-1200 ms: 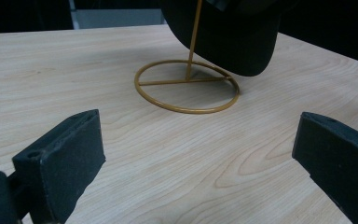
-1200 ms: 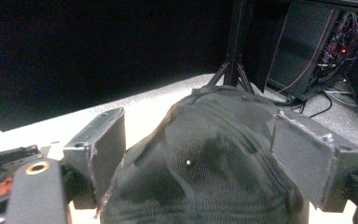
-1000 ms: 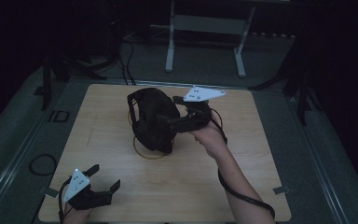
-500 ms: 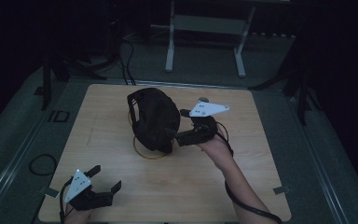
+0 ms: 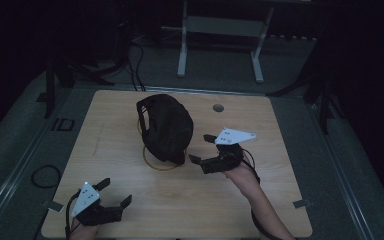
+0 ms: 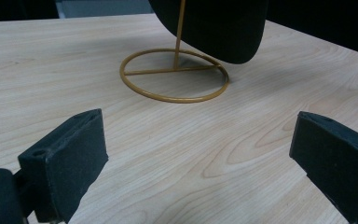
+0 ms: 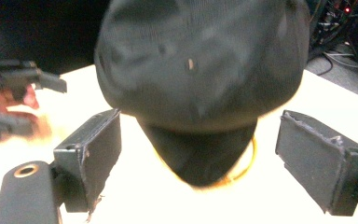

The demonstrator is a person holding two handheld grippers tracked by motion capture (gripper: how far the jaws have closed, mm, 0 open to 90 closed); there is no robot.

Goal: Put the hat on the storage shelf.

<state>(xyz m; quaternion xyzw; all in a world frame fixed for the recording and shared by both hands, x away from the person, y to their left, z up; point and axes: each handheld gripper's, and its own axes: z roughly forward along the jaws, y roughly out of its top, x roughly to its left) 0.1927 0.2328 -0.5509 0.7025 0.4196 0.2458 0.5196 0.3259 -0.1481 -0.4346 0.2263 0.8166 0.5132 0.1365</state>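
Note:
A black cap (image 5: 166, 125) hangs on a thin gold wire stand whose ring base (image 5: 164, 161) rests on the wooden table (image 5: 280, 165) near its middle. My right gripper (image 5: 200, 148) is open just right of the cap, a short gap away, holding nothing. In the right gripper view the cap (image 7: 196, 60) looms between and beyond the open jaws, with the ring base (image 7: 248, 161) below it. My left gripper (image 5: 115, 191) stands open near the table's front left corner. In the left gripper view the ring base (image 6: 175, 77) and the cap's lower edge (image 6: 214, 28) lie ahead.
A small round hole (image 5: 218, 107) sits in the table behind the cap. Beyond the far edge stands a metal frame (image 5: 220, 30) on the dark floor. Cables (image 5: 42, 175) lie on the floor to the left.
My right gripper has drawn back from the cap, down and to the right, and now stands apart from it. The cap stays on its stand. My left gripper has barely moved.

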